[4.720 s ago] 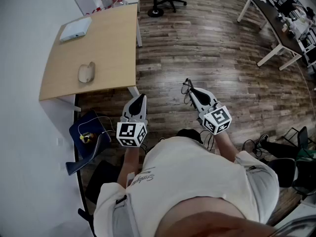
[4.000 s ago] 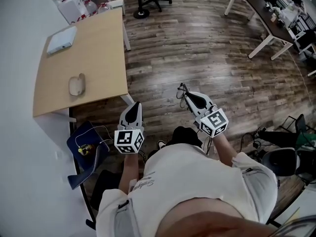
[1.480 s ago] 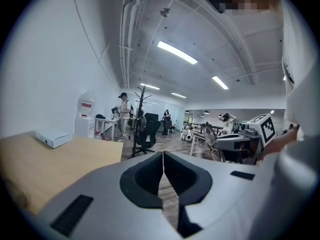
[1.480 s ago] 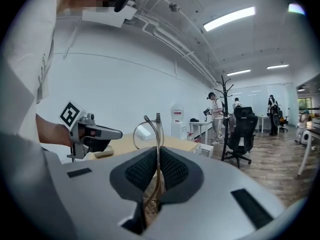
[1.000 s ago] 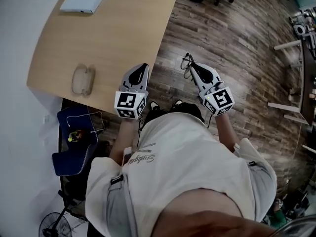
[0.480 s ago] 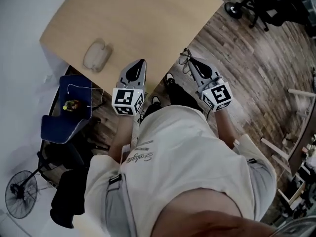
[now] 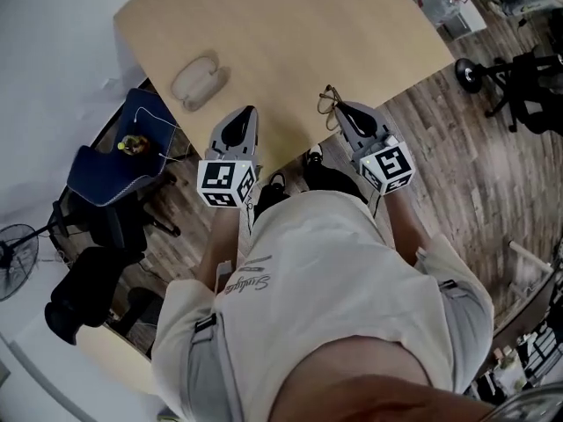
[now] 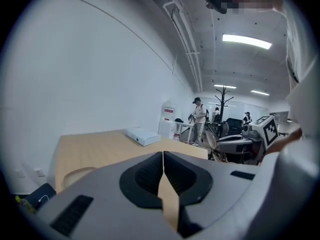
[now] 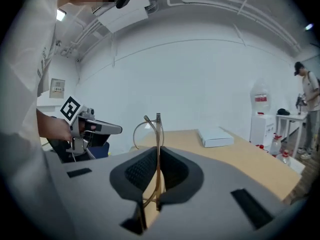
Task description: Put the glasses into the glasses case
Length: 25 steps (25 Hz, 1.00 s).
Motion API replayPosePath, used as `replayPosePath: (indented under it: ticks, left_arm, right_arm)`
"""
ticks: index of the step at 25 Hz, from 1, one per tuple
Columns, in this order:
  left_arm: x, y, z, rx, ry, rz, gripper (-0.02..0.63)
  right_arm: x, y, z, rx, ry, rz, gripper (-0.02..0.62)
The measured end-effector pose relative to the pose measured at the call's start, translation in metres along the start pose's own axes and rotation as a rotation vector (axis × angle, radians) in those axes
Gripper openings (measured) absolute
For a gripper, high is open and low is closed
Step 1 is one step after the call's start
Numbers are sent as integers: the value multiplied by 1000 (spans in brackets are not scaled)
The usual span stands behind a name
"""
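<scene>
A person in a pale shirt, seen from above, holds a gripper in each hand at the near edge of a wooden table (image 7: 352, 33). The left gripper (image 7: 247, 114) has its jaws pressed together with nothing between them. The right gripper (image 7: 339, 112) is clamped on the glasses (image 9: 151, 126), a thin wire frame standing on edge, with one round rim rising above the jaw tips. The glasses are likely light, springy and easily bent, so the hold belongs on the metal frame, not the lenses. Which part is pinched is hard to tell; it is probably a folded temple. Further across the table, to the left, lies the oval glasses case (image 7: 195, 81), well apart from both grippers. A flat white box (image 8: 142, 135) sits at the far edge.
</scene>
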<state>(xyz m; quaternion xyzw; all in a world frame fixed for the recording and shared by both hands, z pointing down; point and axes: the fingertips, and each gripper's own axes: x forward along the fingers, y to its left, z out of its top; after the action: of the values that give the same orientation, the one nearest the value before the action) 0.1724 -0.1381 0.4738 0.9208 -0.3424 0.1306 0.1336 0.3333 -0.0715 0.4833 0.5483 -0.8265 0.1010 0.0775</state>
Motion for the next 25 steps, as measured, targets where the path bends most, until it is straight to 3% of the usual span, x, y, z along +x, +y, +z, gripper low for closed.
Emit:
replayPosePath:
  ticks: [7, 16, 20, 25]
  left_arm:
    - [-8, 16, 9, -54, -13, 180, 17]
    - [-40, 44, 17, -85, -41, 355, 17]
    - [-58, 68, 11, -112, -51, 398, 17]
    - [-83, 101, 8, -122, -96, 424, 17]
  right_arm:
    - [43, -6, 3, -30, 14, 199, 12]
    - [95, 26, 5, -80, 39, 411, 11]
    - [122, 51, 13, -124, 34, 465, 12]
    - [142, 81, 25, -173, 33, 472, 12]
